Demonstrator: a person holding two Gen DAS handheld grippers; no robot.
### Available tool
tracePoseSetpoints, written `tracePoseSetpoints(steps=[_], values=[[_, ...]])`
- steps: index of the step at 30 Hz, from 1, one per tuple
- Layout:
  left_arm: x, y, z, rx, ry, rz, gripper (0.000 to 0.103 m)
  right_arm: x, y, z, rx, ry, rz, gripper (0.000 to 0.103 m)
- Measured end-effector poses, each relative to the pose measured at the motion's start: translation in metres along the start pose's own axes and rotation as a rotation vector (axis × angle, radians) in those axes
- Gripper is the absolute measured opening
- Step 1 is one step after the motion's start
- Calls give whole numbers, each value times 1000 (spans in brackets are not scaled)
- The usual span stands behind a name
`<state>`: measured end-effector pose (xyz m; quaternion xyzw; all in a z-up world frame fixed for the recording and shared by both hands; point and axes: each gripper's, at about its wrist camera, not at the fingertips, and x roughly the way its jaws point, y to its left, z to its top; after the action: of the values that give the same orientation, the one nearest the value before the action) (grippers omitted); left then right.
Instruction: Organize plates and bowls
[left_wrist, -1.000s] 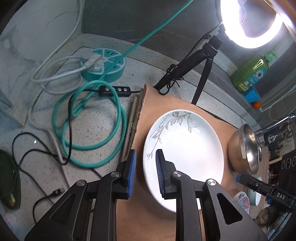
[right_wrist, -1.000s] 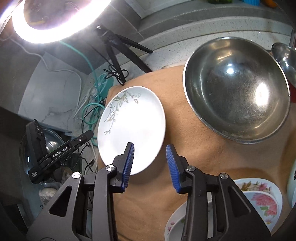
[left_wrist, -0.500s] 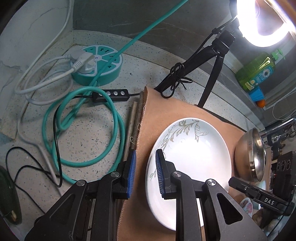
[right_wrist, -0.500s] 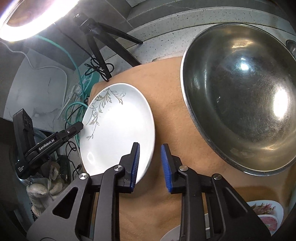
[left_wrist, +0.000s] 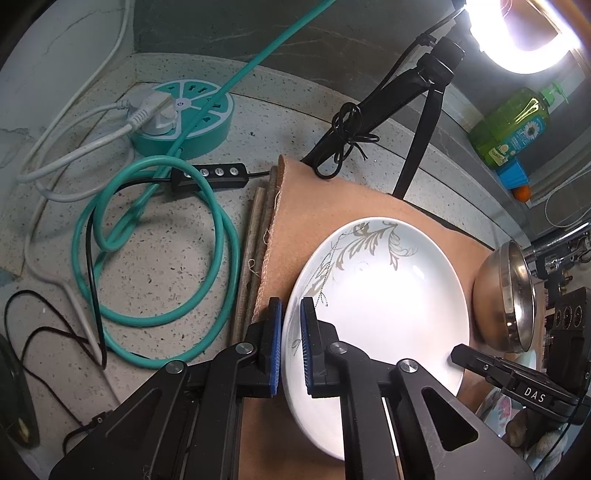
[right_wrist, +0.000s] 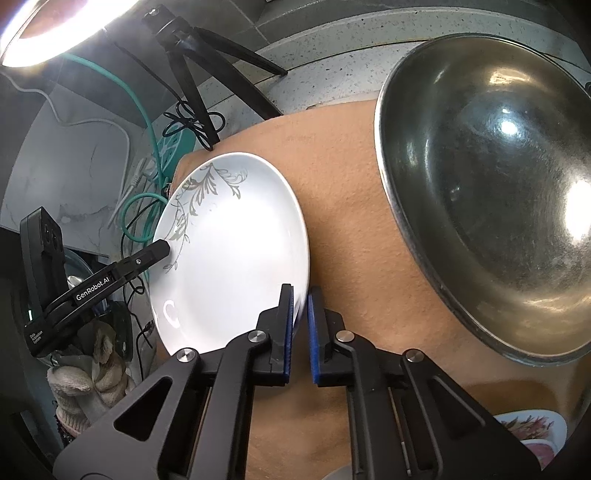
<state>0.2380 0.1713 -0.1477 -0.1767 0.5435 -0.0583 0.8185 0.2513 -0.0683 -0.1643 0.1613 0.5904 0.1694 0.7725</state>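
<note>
Left wrist view is showing both grippers, left gripper (left_wrist: 291, 343) and right gripper (right_wrist: 301, 332), clamping the white leaf-patterned plate (left_wrist: 380, 295) by opposite rims, with the steel bowl (right_wrist: 491, 192) and the floral dishes (right_wrist: 532, 430) still waiting unsorted.

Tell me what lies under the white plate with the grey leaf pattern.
The white plate rests on a tan cloth, which shows all around it. Anything beneath its middle is covered.

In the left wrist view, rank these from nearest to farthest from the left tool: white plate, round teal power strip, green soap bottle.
1. White plate: its rim is pinched in the left tool.
2. Round teal power strip: upper left, on the counter.
3. Green soap bottle: far upper right, by the wall.
</note>
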Motion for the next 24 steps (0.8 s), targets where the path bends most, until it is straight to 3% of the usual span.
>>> tracePoseSetpoints(steps=[12, 24], values=[[-18, 0, -22, -5, -15, -10, 8, -8, 5, -9, -34, -1, -5, 7], [-66, -13, -53, 12, -76, -22, 8, -37, 11, -32, -84, -18, 40, 7]])
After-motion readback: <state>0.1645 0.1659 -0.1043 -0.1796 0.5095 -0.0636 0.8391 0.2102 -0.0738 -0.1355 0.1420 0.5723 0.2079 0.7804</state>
